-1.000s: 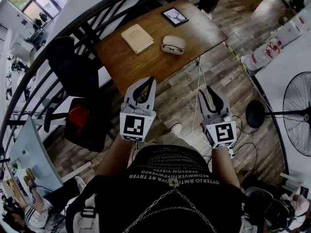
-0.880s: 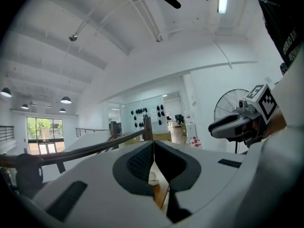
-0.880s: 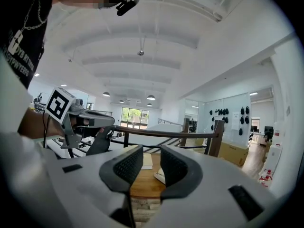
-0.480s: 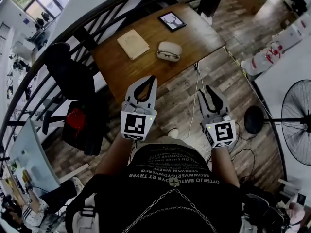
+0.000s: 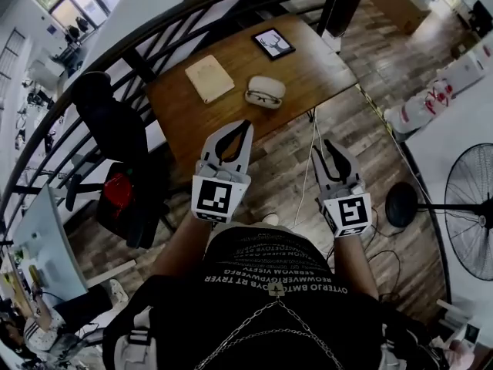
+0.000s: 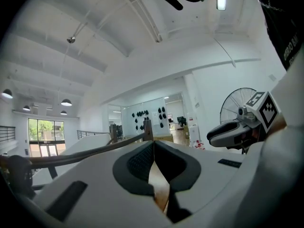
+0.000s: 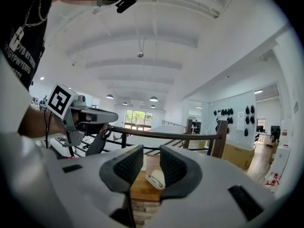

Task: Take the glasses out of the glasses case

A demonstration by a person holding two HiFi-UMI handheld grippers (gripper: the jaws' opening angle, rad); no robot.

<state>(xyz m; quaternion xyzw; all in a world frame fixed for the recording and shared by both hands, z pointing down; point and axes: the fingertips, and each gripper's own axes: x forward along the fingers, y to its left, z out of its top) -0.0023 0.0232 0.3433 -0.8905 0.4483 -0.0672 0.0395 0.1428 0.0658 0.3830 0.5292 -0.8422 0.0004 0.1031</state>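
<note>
— Far along with the task?

— Hardly begun, by the look of it. Can see the glasses case [image 5: 265,92] lying on the wooden table [image 5: 308,68], apparently open, with the glasses [image 5: 263,97] resting inside. Not yet lifted out, not yet touched.

— And the tools?

— Holding both up over the floor, well short of the table. Find the left gripper [image 5: 231,136] pressed together at the tips, pinching nothing. Find the right gripper [image 5: 333,154] spread a little, with nothing between the pads and only the far-off case framed in the gap.

— Left to do, then?

— Nearly everything, probably: closing the distance, reaching into the case, pinching the frame, drawing it clear.

— Materials and shapes?

— Looks like a pale, rounded clamshell, smooth and hard-seeming, oval in outline. Inside, a dark thin frame, likely slim and easy to bend; too small to tell the lenses. Underneath, warm brown wood grain, flat, with rounded corners. Near the case, a beige flat book [image 5: 209,79] and a dark-edged framed picture [image 5: 274,43]. On the jaws, dark ribbed pads set in pale matte plastic.
</note>
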